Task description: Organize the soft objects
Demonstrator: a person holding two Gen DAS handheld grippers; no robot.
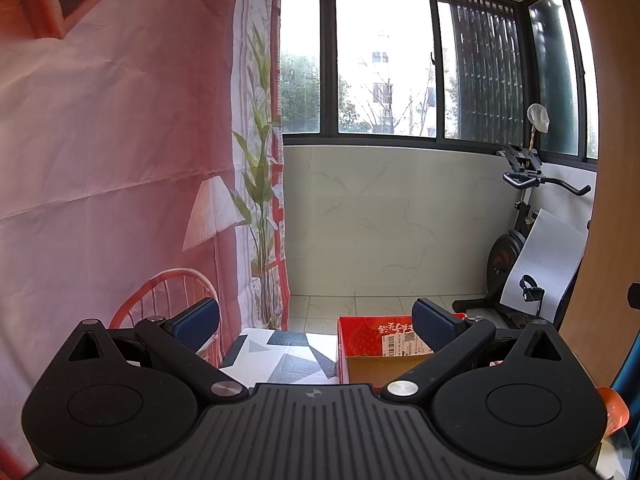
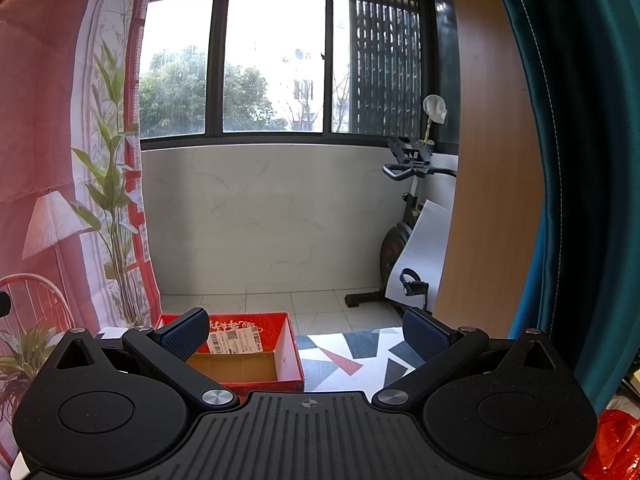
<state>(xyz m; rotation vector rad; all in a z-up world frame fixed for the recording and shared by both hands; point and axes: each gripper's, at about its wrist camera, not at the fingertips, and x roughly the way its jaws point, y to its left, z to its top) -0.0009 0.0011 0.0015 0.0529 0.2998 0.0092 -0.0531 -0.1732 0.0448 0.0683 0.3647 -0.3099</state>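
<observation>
Soft objects to tidy do not show clearly in either view; they may lie lower, under the jaws, where the cameras cannot see. A bit of something orange-red (image 2: 616, 440) peeks in past the right jaw of the right gripper, but I cannot tell what it is.

What does show is a red box (image 2: 290, 356) with its top open and its brown floor bare. It sits on a surface covered by a cloth with triangles (image 2: 352, 354). My guess is that the box stands open like this so the soft things can be dropped in.

In the right wrist view the box lies just ahead of the left jaw, and that jaw's blue pad hides part of a white label (image 2: 236, 340) on the far wall inside. In the left wrist view the same red box (image 1: 360, 330) lies ahead of the right jaw. So the box is between the two grippers.

The left gripper (image 1: 316, 322) has its jaws spread wide with nothing in them. The right gripper (image 2: 306, 332) is the same, wide apart and empty. Both are held level and point straight forward toward the window (image 2: 276, 60), side by side, above the surface. They look ready to start, not yet reaching down.

An exercise bike (image 2: 404, 240) stands far ahead by the wall.
</observation>
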